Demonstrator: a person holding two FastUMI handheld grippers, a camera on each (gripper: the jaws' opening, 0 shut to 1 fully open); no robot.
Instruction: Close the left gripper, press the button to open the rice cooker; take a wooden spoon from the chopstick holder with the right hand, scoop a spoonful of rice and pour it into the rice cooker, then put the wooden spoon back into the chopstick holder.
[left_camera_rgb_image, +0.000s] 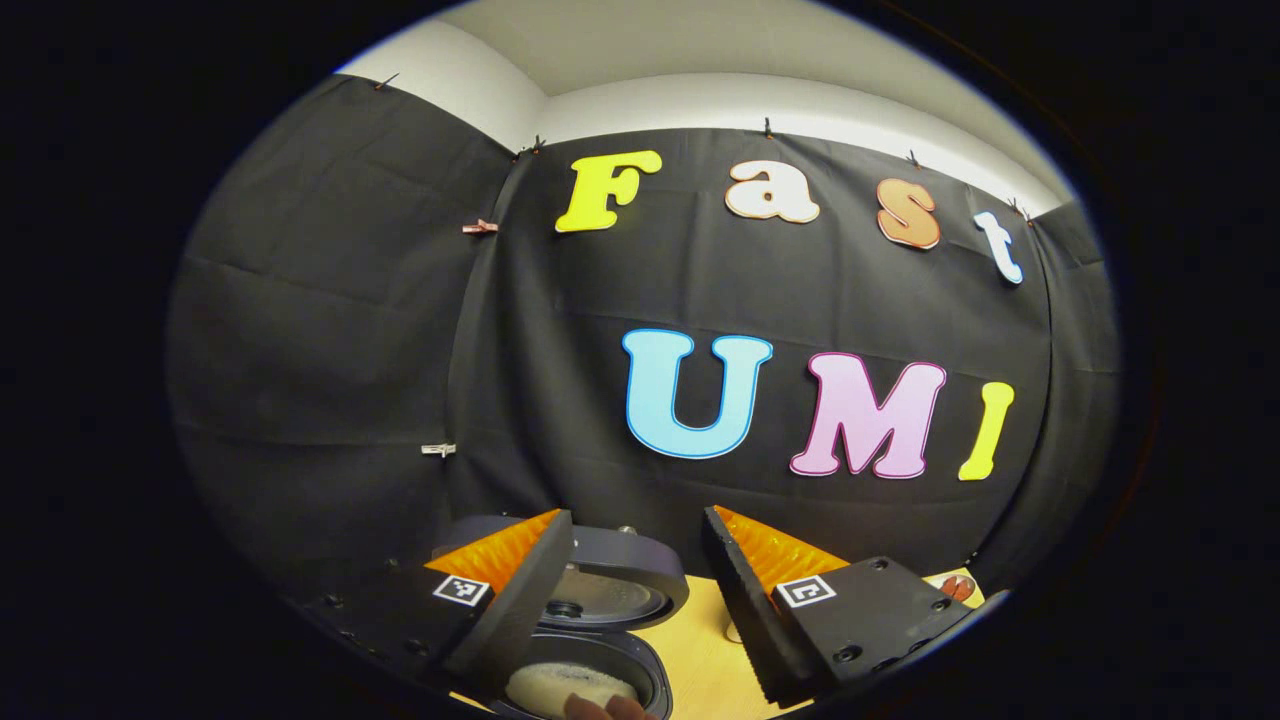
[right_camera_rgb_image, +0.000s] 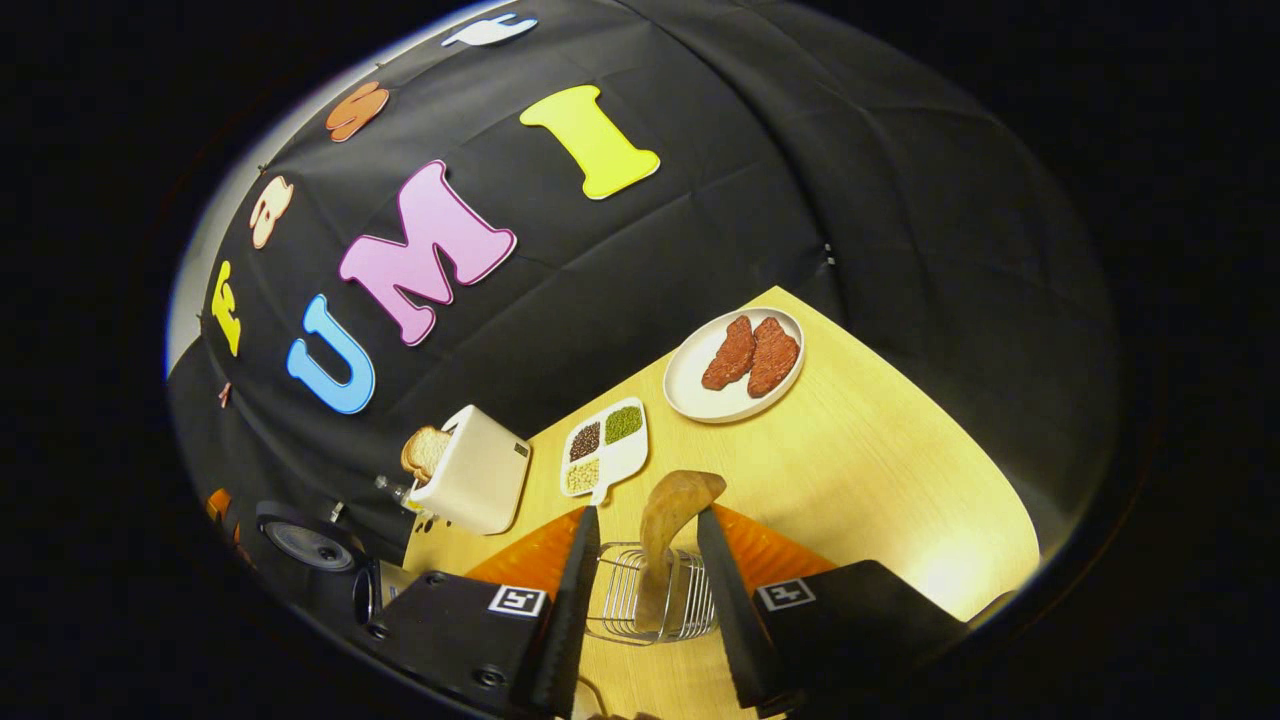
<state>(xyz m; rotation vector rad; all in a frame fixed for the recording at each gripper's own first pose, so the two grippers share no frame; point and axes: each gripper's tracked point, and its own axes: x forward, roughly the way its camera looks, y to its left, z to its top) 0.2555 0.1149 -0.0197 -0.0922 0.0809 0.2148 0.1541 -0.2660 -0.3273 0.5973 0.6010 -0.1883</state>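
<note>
Wooden spoon (right_camera_rgb_image: 668, 530) stands bowl-up in the wire chopstick holder (right_camera_rgb_image: 650, 595) on the bench, between the open, unclamped right gripper (right_camera_rgb_image: 648, 590) fingers; likely light, stiff, smooth, so grip mid-handle.

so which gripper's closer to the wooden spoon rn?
Right. The right gripper has its open fingers on either side of the wooden spoon in the chopstick holder; the left gripper is over by the rice cooker.

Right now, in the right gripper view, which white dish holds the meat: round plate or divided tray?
The round plate, far by the wall, holds two reddish meat pieces. The divided tray nearer the toaster holds grains.
</note>
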